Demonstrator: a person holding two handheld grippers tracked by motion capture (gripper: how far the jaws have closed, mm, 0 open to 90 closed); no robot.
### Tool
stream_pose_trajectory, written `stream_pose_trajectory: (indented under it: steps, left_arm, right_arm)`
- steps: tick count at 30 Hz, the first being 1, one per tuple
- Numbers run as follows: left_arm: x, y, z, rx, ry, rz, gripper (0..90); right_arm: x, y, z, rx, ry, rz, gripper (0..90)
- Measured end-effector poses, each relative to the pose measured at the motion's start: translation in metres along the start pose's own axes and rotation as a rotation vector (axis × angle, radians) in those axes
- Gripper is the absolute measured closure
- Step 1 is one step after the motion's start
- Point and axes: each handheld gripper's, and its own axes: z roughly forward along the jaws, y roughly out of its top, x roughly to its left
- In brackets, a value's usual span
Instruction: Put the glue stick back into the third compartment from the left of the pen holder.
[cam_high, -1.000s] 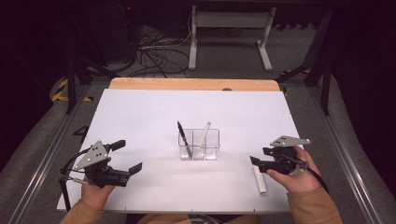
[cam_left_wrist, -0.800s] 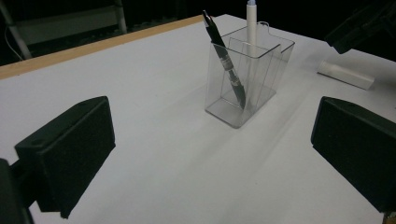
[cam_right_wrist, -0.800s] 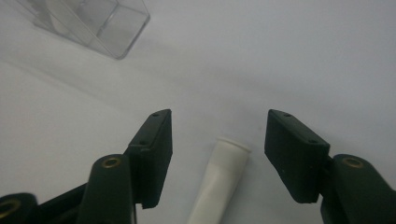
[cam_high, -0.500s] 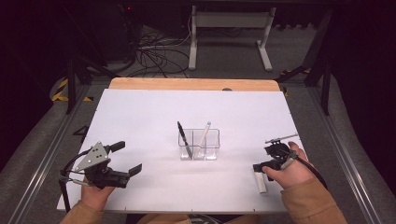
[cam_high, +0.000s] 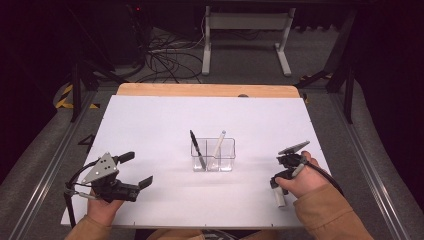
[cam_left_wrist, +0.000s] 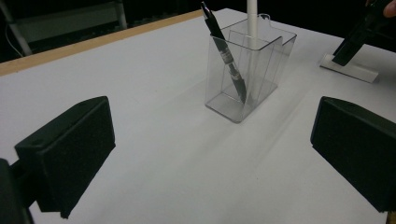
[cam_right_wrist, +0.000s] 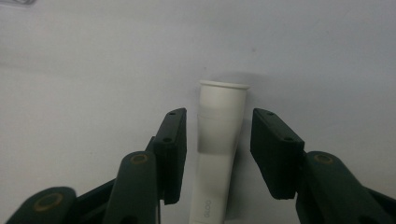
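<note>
A white marker (cam_right_wrist: 219, 135) lies flat on the white table, also seen near the front right edge as the white marker (cam_high: 278, 197). My right gripper (cam_right_wrist: 218, 149) points down over it with a jaw on either side; the jaws have just been closing, with small gaps still left between the pads and the marker. That right gripper (cam_high: 281, 181) sits at the table's front right. A clear two-part pen holder (cam_high: 213, 155) stands mid-table with a black pen (cam_high: 197, 149) and a white pen (cam_high: 218, 145) in it. My left gripper (cam_high: 134, 171) rests open at the front left, nothing between its jaws.
The white table top (cam_high: 150, 125) ends in a wooden strip (cam_high: 207, 90) at the far side. Metal rails run along both sides. Cables and a stand's legs lie on the floor beyond. In the left gripper view the holder (cam_left_wrist: 247, 70) stands ahead.
My right gripper has tipped downward and sunk over the white marker near the front right. The left gripper has stayed where it was.
</note>
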Motion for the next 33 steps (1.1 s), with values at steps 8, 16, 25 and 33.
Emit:
stream_pose_trajectory:
  steps: [8,16,25,33]
  left_arm:
    - [0.0,0.0,0.001,0.001,0.006,0.014,0.7]
    - [0.0,0.0,0.001,0.001,0.006,0.015,0.7]
    - [-0.001,0.0,0.001,0.001,0.004,0.01,0.7]
    - [-0.001,0.0,0.0,-0.001,0.006,0.011,0.7]
  right_arm:
    - [0.008,0.006,0.006,0.043,-0.051,0.03,63.0]
    - [0.01,0.008,0.011,0.058,-0.079,0.042,66.2]
    - [0.012,0.009,0.012,0.064,-0.091,0.056,67.1]
    - [0.013,0.009,0.012,0.066,-0.102,0.049,67.4]
